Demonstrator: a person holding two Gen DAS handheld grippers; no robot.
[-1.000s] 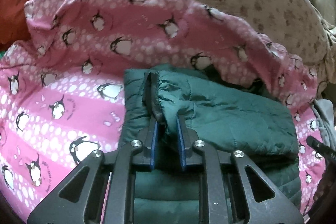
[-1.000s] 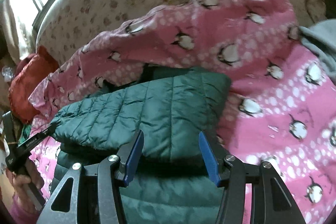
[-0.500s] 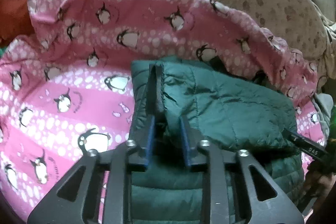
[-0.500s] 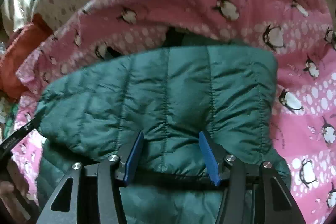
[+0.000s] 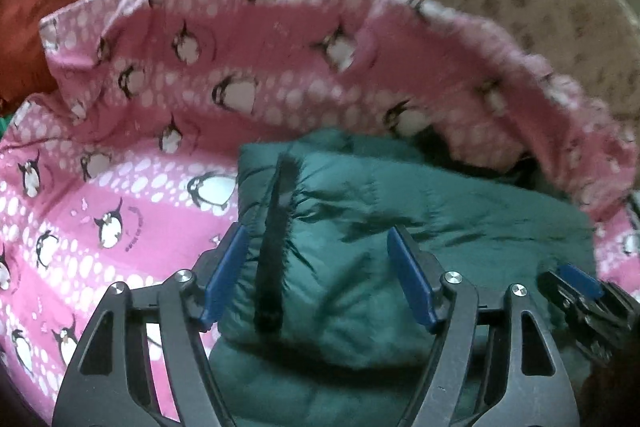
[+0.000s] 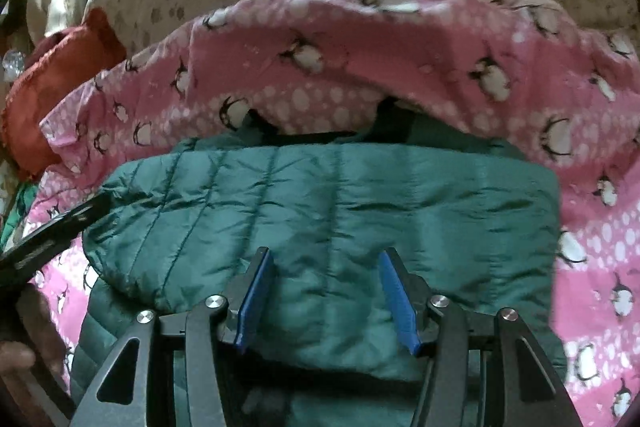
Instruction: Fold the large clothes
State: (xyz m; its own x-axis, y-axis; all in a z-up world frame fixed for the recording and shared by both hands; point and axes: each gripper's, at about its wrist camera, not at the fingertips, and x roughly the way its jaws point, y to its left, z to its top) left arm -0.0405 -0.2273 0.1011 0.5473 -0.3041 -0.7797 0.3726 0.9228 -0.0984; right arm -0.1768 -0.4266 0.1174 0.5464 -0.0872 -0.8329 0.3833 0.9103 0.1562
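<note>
Left gripper (image 5: 316, 275) jaws are opening over green jacket (image 5: 400, 227) edge, nothing gripped; right gripper (image 6: 326, 297) is held half-open above jacket, lower centre.

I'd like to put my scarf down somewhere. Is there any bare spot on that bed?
The flat pink penguin sheet left of the green jacket lies bare, as does a strip to its right. The middle is crowded: jacket, left gripper with jaws opening, right gripper over it.
</note>
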